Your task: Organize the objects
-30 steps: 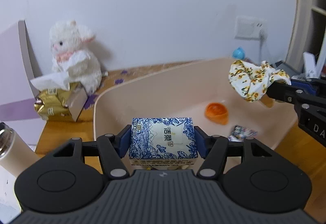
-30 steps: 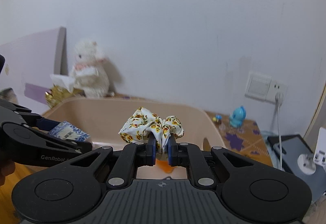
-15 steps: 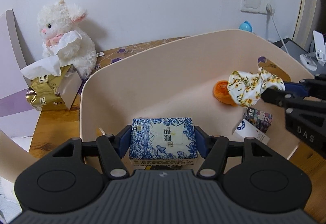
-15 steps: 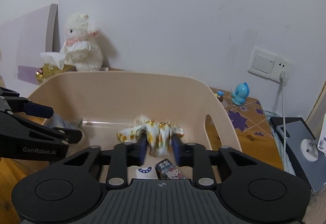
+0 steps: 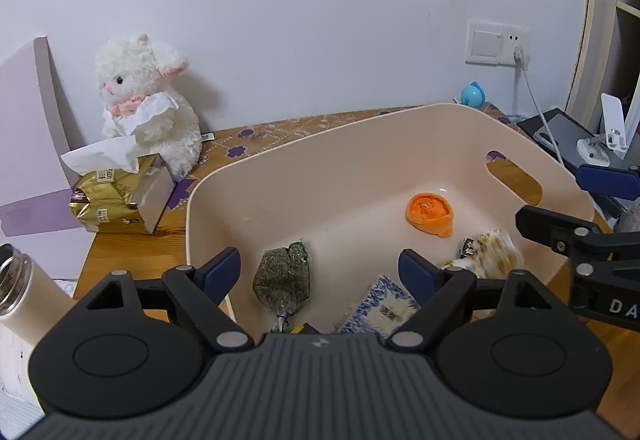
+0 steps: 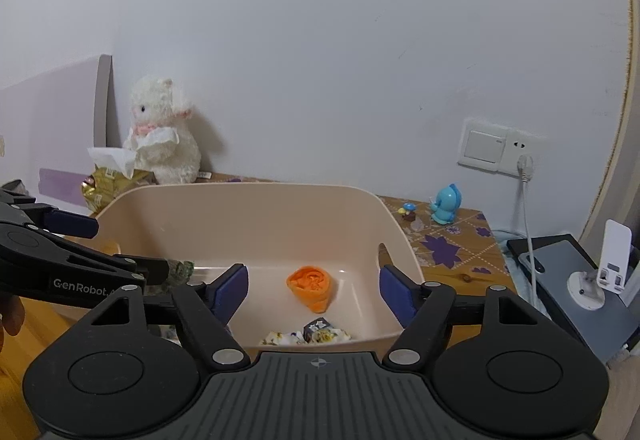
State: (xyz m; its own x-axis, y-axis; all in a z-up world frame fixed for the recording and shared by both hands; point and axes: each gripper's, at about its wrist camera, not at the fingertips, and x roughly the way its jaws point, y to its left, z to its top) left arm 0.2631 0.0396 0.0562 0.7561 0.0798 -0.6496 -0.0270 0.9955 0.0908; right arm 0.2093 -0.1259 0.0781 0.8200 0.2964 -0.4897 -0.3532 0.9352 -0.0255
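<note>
Here we see a wooden table [image 5: 120,252] against a white wall [image 5: 320,0]; our left gripper [image 5: 320,272] and right gripper [image 6: 312,288] hover spread wide over the beige bin [image 5: 360,168], where tissue pack [image 5: 380,310] and floral scrunchie [image 5: 494,254] lie.

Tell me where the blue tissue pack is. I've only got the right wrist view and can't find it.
Observer: The blue-and-white tissue pack lies inside the pink bin, on the floor at its near edge, just ahead of the left gripper.
Operator: Is the left gripper clamping it?
Observer: No. Its jaws stand wide open and are not gripping the pack.
Operator: Anything left of the bin that I'm missing?
Observer: A white bottle with an open mouth stands at the far left, outside the bin.
</note>
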